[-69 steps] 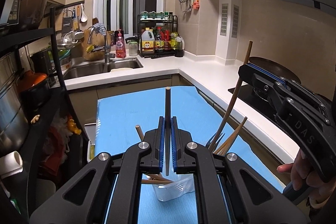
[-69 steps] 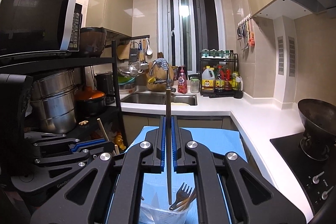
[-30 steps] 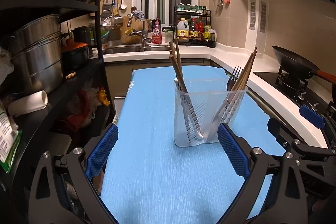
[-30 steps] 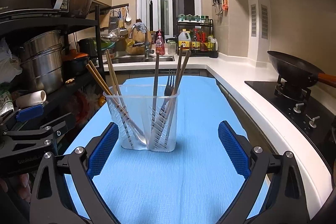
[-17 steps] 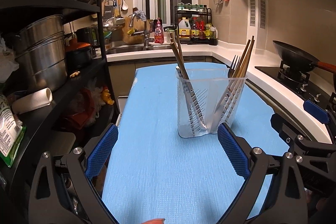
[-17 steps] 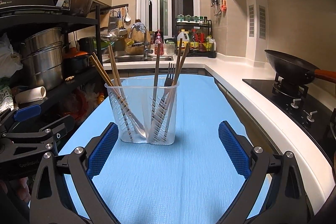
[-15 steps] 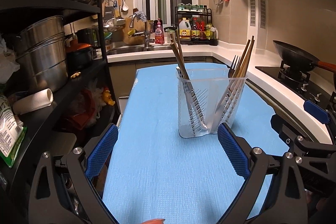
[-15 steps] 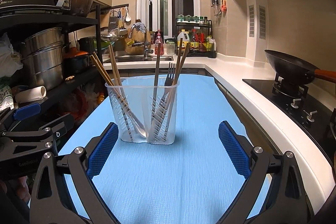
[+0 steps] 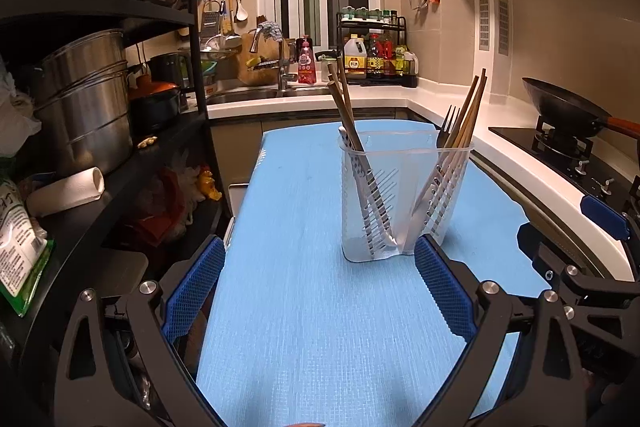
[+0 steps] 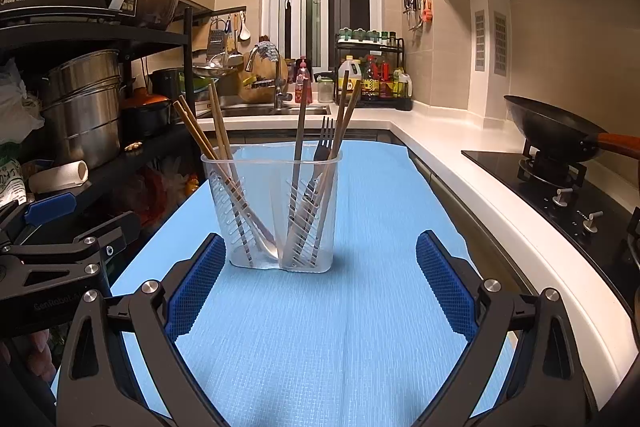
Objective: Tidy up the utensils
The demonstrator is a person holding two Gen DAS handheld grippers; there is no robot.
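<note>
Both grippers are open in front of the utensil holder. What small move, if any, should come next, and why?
Probably none beyond pulling both away. The left gripper and right gripper are open and empty, the chopsticks and fork stand inside the clear holder, and nothing lies loose on the blue mat.

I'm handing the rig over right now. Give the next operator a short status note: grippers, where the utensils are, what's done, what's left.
Left gripper: open, empty, low over the blue mat, facing the holder.
Right gripper: open, empty, also facing the holder.
Holder: clear, two compartments, upright on the mat.
Left compartment: wooden chopsticks and what looks like a spoon.
Right compartment: fork and more chopsticks.
Done: every utensil in view stands in the holder; none loose on the mat.
Left: nothing obvious. Chopsticks sit in both compartments, so regroup if sorting by type is wanted.
</note>
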